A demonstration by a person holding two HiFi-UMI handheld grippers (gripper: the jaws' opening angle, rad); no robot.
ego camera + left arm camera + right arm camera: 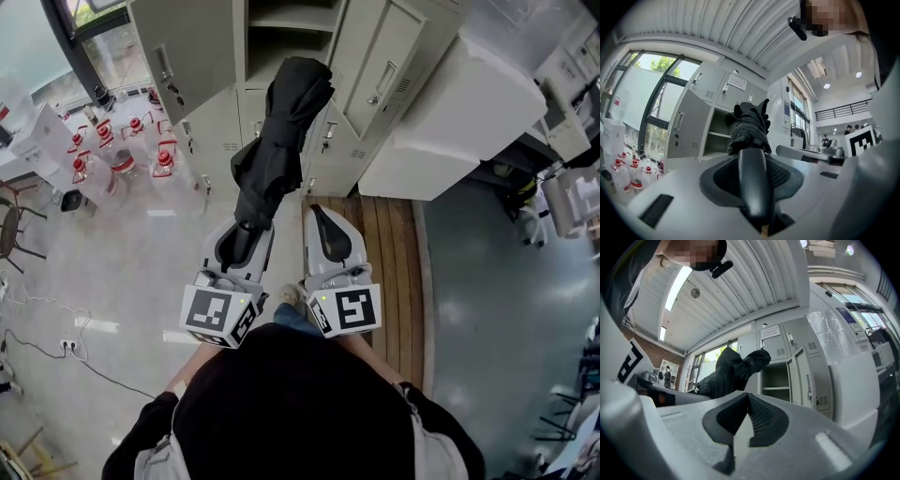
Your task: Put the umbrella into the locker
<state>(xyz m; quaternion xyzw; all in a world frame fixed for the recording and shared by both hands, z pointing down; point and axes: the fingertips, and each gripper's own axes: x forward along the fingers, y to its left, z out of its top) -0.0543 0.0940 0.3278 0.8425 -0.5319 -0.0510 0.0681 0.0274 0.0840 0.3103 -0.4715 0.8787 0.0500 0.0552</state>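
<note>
The left tongs [246, 234] clamp the handle of the folded black fabric umbrella [281, 141] (tip toward the open grey metal locker [291, 21]); the right tongs [328, 227] are closed and empty.

In the head view, just below centre, we lose the lower end of the umbrella [281, 141] between the jaws of the left gripper [246, 242], and the frame's top edge cuts off the upper part of the open locker [281, 42]. In the left gripper view, the notice [737, 82] at upper centre is too small for us to read, and the figures [849, 130] at far right are too small to tell apart.
</note>
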